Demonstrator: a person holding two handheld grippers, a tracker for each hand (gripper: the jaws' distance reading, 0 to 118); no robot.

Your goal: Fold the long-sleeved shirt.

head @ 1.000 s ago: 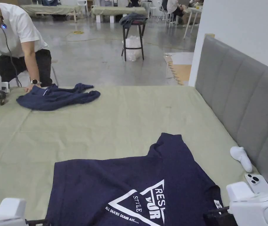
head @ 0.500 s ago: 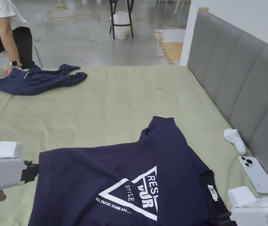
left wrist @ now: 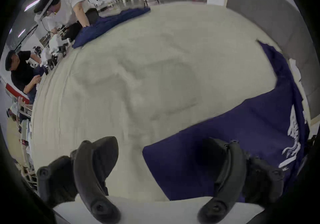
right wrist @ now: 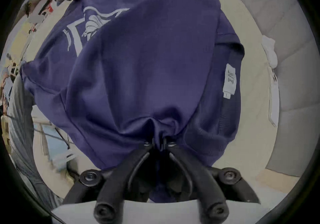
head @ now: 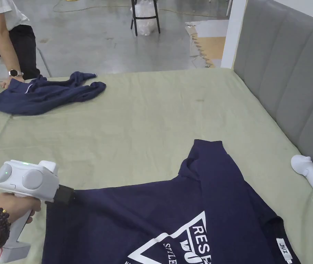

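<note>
Meanwhile, right tool (right wrist: 158, 142) pinches shirt (head: 159, 213); left tool (left wrist: 159, 155) straddles its corner.

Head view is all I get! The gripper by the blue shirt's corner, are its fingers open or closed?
Observer: Open. In the left gripper view, the left gripper has its fingers wide apart, gripping nothing.
Operator: Are they over the shirt?
Observer: One is over the shirt at its corner, the other over the bare sheet.
Operator: What's the other gripper doing?
Observer: The right gripper is shut on a bunch of the shirt, and the cloth puckers at its tips.
</note>
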